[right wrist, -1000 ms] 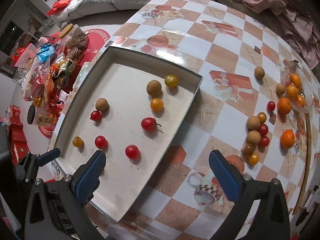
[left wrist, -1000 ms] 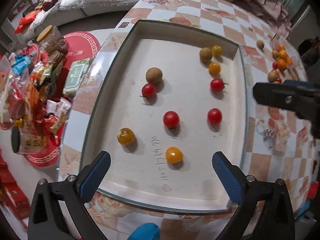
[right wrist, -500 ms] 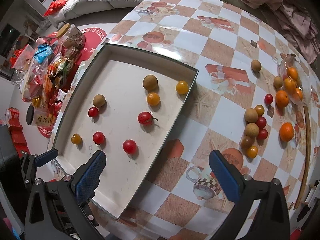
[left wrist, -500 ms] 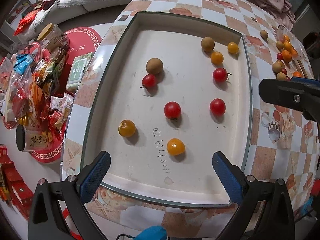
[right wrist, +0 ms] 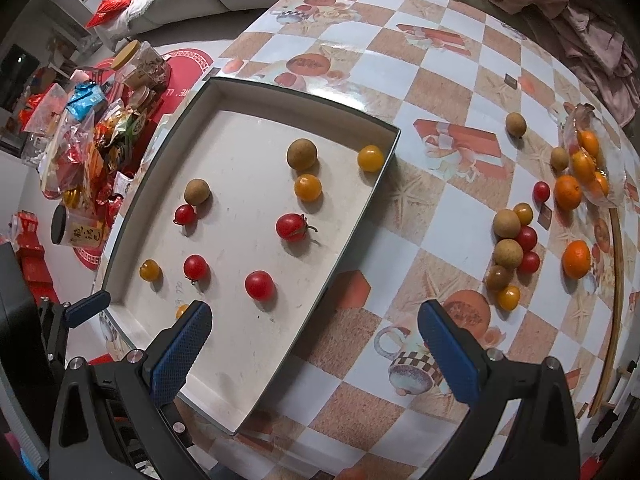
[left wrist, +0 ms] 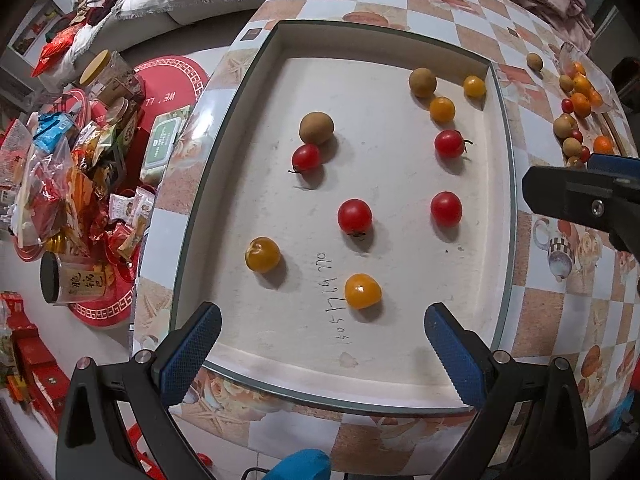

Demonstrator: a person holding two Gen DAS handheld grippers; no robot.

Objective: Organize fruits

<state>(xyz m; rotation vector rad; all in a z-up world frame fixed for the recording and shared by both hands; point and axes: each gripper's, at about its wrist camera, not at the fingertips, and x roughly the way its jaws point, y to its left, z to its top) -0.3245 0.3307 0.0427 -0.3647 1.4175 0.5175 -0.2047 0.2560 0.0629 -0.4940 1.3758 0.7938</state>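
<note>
A shallow white tray point(left wrist: 256, 184) point(right wrist: 224, 128) lies on the checkered table and holds several red tomatoes, yellow tomatoes and two brown longans. The nearest yellow tomato point(left wrist: 362, 291) sits just ahead of my left gripper point(left wrist: 320, 352), which hovers open and empty over the tray's near edge. My right gripper point(right wrist: 316, 348) is open and empty above the tray's right rim, with a red tomato point(right wrist: 259, 285) ahead of its left finger. Loose fruit point(right wrist: 510, 252) lies on the table to the right. The right gripper's finger shows in the left wrist view point(left wrist: 576, 200).
A clear bag of oranges point(right wrist: 588, 168) sits at the table's far right, beside a wooden strip point(right wrist: 616, 280). Snack packets and jars point(left wrist: 80, 152) crowd the floor to the left. Pink cloth point(right wrist: 560, 4) lies beyond the table.
Both grippers have drawn back slightly and stayed open. One yellow tomato has rolled to the tray's far right wall.
</note>
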